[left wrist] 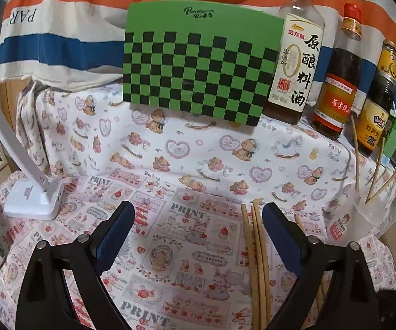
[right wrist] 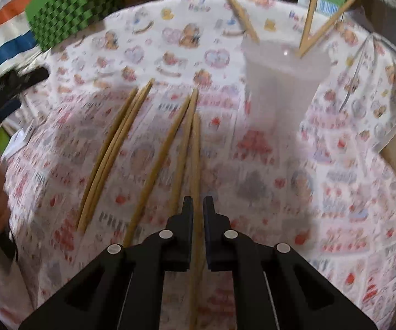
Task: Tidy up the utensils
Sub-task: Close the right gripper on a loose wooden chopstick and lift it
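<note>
In the right wrist view, the right gripper sat at the lower centre, its fingers nearly together and clamped on a single chopstick that ran up the frame between them. More loose chopsticks lay on the patterned desk to the left of centre. A translucent cup stood at the upper right with three chopsticks leaning in it. In the left wrist view, the left gripper hovered low in the frame, its fingers wide apart and empty, with a chopstick bundle lying just inside the right finger. A green checkered board and sauce bottles stood along the top.
</note>
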A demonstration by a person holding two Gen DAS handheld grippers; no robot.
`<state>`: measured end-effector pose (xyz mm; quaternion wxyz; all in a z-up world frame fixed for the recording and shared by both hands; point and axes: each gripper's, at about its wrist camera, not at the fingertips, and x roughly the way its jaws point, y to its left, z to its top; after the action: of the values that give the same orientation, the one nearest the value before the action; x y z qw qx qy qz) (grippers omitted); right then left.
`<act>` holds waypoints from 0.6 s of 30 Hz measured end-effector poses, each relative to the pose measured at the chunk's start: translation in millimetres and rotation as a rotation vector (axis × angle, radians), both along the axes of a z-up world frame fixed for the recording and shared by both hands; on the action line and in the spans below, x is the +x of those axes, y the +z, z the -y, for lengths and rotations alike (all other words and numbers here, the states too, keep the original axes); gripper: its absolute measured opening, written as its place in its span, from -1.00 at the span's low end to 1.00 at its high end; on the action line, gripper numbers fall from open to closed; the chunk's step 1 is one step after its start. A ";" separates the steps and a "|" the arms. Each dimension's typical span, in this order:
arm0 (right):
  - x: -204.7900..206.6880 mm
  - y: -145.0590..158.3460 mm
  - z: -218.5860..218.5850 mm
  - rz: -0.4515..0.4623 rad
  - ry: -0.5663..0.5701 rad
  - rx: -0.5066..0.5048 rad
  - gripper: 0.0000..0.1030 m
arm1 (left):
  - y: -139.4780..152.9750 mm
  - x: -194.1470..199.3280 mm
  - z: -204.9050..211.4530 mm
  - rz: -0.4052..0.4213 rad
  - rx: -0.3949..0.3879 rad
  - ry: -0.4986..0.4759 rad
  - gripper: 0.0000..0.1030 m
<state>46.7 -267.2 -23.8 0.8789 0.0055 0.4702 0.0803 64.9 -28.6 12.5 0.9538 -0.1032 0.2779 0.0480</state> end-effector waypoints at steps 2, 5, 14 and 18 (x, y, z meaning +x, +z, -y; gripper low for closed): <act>15.5 3.2 -3.3 -0.007 0.005 0.018 -0.85 | -2.2 2.3 -1.8 -0.010 -0.001 0.005 0.81; 42.9 4.7 -6.1 -0.024 -0.005 0.051 -0.84 | -6.3 6.3 -6.9 -0.026 -0.009 0.018 0.81; 87.8 -17.4 -1.9 -0.115 -0.063 0.090 -0.84 | -15.6 13.2 -16.4 -0.073 -0.062 0.029 0.81; 89.7 -20.4 -4.4 -0.120 -0.041 0.094 -0.84 | -16.5 14.2 -13.7 -0.076 -0.041 0.037 0.81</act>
<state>136.4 -262.9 -44.1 0.8494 0.0614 0.5174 0.0838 79.2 -14.9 -4.0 0.9393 -0.1262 0.3127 0.0638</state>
